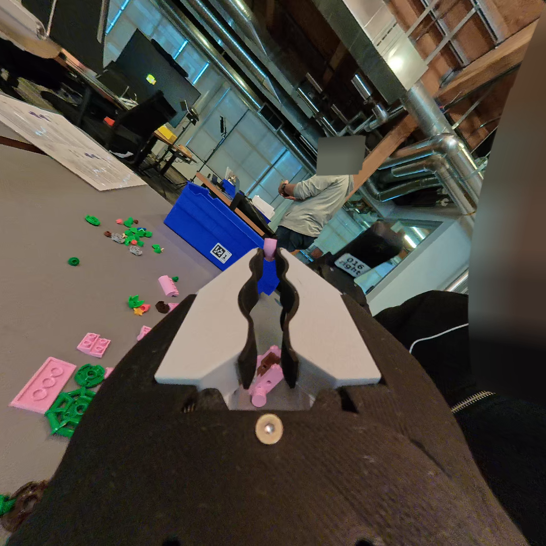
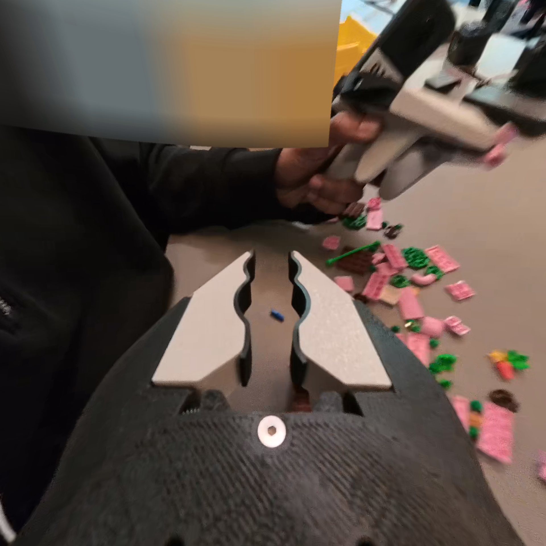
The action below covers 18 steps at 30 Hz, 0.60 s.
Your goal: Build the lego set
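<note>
My left gripper is raised off the grey table and shut on a small pink piece at its fingertips. It also shows in the right wrist view, blurred, with the pink piece sticking out at the tips. A pink and brown assembly shows through the gap near the finger bases; I cannot tell whether it lies on the table. My right gripper is open and empty low over the table, with a tiny blue piece on the table between its fingers.
Loose pink plates and green pieces are scattered on the table, in a dense pile right of my right gripper. A blue bin and an instruction sheet lie at the far edge. A person stands beyond.
</note>
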Motion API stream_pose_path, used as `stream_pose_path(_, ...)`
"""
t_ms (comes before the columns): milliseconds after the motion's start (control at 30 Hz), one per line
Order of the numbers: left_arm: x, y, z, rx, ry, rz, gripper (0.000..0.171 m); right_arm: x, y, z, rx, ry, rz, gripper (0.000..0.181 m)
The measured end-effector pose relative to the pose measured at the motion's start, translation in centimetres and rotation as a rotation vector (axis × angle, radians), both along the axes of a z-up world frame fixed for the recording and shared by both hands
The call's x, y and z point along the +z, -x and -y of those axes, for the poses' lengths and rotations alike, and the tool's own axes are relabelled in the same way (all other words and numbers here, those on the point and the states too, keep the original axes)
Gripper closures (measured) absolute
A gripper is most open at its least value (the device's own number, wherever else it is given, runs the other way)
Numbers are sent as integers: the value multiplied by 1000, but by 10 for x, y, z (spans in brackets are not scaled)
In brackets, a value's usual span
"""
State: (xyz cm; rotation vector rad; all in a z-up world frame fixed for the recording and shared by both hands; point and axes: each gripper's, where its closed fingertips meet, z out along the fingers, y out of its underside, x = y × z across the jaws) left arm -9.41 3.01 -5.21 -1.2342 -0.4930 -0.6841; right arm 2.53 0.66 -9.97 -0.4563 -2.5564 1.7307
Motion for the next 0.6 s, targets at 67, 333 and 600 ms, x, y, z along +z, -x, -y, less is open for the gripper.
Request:
stream_pose_path(67,0,1,1,9,7,-12,166,-18,-12,-2,-41,-68,53,159)
stream_pose_path(333,3,-7,-4,-12,7,-21,166,-80,-31,-10,-304,-286,273,159)
stream_pose_path(600,8,-8,-2,-5,-3,-36,166,-94,-21,2,-372,-333,239,150)
